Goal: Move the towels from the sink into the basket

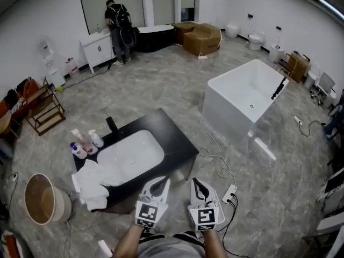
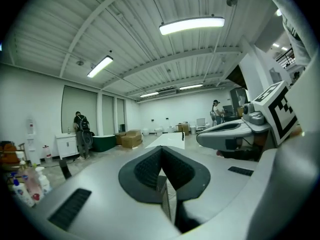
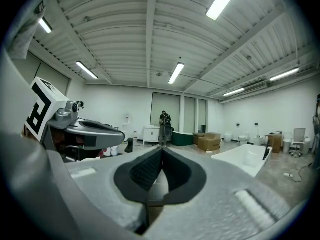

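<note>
Our left gripper (image 1: pixel 159 186) has its jaws pressed together with nothing between them, and our right gripper (image 1: pixel 200 187) is likewise fully closed and empty. We hold the two side by side, close in front of us and roughly level, with their marker cubes toward us and their tips toward the near edge of the black counter (image 1: pixel 173 140).

Set into that counter is the white sink (image 1: pixel 134 150). The towels (image 1: pixel 92 184), white and crumpled, lie heaped at its left end, partly over the rim and hanging down the counter's edge, well to the left of both grippers. On the floor just left of the towels stands the basket (image 1: pixel 42 200), round and tan, its mouth tipped toward us.

Behind the sink we see a black faucet (image 1: pixel 112 125) and a few bottles (image 1: pixel 85 142). A white power strip (image 1: pixel 230 193) lies on the floor just right of the right gripper. Farther off stands a white bathtub (image 1: pixel 242 98), and a person (image 1: pixel 119 28) stands at a cabinet by the far wall.
</note>
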`<action>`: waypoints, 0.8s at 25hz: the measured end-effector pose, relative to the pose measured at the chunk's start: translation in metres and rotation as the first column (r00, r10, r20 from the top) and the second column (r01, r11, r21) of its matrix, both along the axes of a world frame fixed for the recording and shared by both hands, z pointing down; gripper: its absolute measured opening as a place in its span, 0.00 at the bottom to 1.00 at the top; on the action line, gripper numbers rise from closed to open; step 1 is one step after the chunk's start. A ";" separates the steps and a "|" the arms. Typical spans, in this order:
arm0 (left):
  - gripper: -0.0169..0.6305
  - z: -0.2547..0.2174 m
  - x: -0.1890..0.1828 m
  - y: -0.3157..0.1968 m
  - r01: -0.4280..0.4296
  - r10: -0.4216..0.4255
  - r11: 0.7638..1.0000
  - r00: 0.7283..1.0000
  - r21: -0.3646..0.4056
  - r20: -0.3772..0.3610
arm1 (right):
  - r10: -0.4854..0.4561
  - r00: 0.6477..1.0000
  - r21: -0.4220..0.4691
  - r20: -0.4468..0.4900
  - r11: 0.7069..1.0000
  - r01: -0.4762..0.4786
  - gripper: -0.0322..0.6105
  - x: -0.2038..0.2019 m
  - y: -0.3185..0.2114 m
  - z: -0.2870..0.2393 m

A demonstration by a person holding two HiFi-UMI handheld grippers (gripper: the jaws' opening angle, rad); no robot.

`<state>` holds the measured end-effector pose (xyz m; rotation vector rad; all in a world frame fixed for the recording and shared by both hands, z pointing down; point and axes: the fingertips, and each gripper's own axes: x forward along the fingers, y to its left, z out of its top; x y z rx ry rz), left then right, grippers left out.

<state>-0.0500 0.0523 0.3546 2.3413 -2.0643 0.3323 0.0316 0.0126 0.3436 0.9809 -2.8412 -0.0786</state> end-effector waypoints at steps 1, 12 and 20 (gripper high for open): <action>0.04 0.001 -0.017 0.007 0.018 -0.018 1.000 1.000 -0.001 0.000 | -0.016 1.000 -0.003 0.004 1.000 0.016 0.05 -0.018 0.004 0.001; 0.04 0.008 -0.181 0.086 0.236 -0.236 0.972 0.972 0.001 -0.016 | -0.243 0.970 -0.004 0.000 0.970 0.243 0.05 -0.197 0.073 0.009; 0.04 0.023 -0.271 0.170 0.409 -0.410 0.912 0.912 -0.030 -0.024 | -0.424 0.905 -0.032 -0.027 0.906 0.423 0.05 -0.302 0.142 0.025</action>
